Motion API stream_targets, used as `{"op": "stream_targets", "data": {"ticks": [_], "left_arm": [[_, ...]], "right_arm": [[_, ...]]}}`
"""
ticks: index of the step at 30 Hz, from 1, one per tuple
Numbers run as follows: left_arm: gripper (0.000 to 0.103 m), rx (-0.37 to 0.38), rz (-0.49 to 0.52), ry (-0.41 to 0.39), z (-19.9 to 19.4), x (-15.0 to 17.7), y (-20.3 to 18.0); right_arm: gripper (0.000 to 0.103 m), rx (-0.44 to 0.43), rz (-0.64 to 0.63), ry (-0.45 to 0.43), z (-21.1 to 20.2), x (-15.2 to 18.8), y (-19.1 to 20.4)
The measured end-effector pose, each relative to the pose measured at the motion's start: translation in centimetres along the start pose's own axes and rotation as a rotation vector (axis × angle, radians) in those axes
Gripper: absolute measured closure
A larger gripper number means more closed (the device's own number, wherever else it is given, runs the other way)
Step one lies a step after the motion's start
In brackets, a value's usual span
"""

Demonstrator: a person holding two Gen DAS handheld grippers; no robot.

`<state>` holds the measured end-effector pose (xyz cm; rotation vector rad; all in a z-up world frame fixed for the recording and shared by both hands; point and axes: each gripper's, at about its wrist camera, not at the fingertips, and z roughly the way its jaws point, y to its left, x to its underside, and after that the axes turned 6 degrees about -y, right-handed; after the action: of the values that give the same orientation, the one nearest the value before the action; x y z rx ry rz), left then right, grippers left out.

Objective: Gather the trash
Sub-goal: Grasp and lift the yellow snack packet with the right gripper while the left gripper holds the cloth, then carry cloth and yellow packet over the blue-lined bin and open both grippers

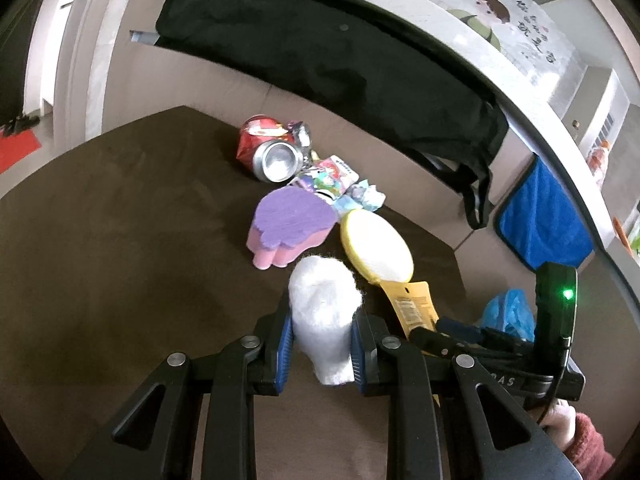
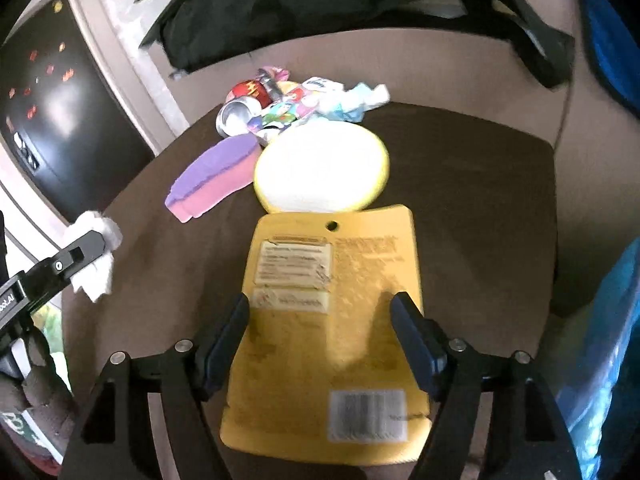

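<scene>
On the dark brown desk [image 1: 120,240] the trash lies in a loose line. The left gripper [image 1: 322,344] has its fingers clamped on a wad of white tissue [image 1: 322,312], which sticks up between the blue pads; from the right wrist view the same wad [image 2: 98,248] hangs at the desk's left edge. The right gripper [image 2: 324,340] stands with its fingers spread wide, one to each side of a yellow packaging card [image 2: 332,320] that lies flat on the desk with its barcode nearest; the picture is blurred, so I cannot tell whether the pads touch its edges. Just beyond the card sits a round yellow-rimmed sponge [image 2: 322,168], and to its left a purple and pink sponge [image 2: 216,176]. At the far end lie a crushed red can [image 1: 268,152] and crumpled wrappers [image 1: 340,184], close together. A blue plastic bag [image 2: 612,340] shows at the right.
</scene>
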<state>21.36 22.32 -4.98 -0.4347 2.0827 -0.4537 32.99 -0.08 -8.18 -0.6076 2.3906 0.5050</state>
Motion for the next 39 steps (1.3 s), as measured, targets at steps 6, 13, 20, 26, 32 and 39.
{"op": "stream_targets", "data": {"ticks": [6,13,20,26,32,39], "left_arm": [[0.079,0.002,-0.018,0.004,0.1,0.0,1.4],[0.079,0.003,-0.044,0.009,0.2,-0.1,2.4],[0.079,0.021,-0.047,0.005,0.3,0.0,2.4],[0.079,0.030,-0.030,0.016,0.6,0.1,1.9],[0.079,0.034,-0.015,0.024,0.6,0.2,0.8],[0.079,0.038,0.046,0.009,-0.3,0.3,-2.1]], "right_arm": [[0.022,0.125,-0.112,0.055,2.0,-0.9,1.7],[0.007,0.242,-0.131,0.076,1.9,-0.3,0.0],[0.001,0.252,-0.109,0.104,1.7,-0.4,-1.6],[0.011,0.228,-0.130,0.094,1.2,-0.2,-1.4],[0.083,0.178,-0.139,0.052,-0.4,0.3,-0.6],[0.095,0.080,-0.101,-0.017,-3.5,0.3,0.1]]}}
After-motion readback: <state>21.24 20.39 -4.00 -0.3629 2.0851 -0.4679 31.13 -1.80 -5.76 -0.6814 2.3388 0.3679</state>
